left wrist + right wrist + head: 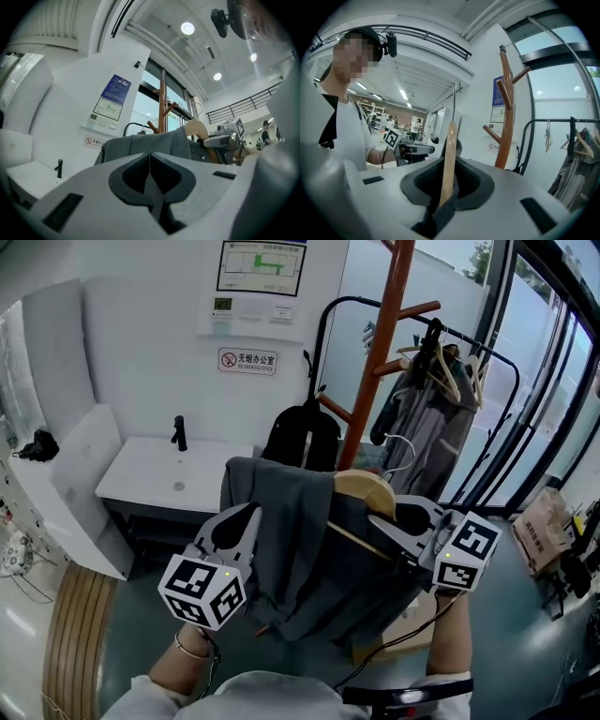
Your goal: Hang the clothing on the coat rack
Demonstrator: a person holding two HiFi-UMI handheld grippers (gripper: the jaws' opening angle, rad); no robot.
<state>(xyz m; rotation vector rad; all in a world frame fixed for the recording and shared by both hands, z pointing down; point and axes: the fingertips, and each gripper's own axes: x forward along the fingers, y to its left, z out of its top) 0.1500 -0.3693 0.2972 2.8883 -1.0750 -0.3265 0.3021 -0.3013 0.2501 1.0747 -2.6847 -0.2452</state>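
Grey garment (291, 554) draped over wooden hanger (367, 491), held up near the person, coat rack (380, 362) just beyond, right gripper (401, 526) clamped on the hanger's bar, left gripper (246, 517) pinching the garment's left edge.

White sink (141, 482) (black faucet (178, 433)) left; hung grey coats (427, 427) right.

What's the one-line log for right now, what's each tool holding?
left tool: shut on grey garment | right tool: shut on wooden hanger | garment: draped over hanger | coat rack: behind, garment not on it
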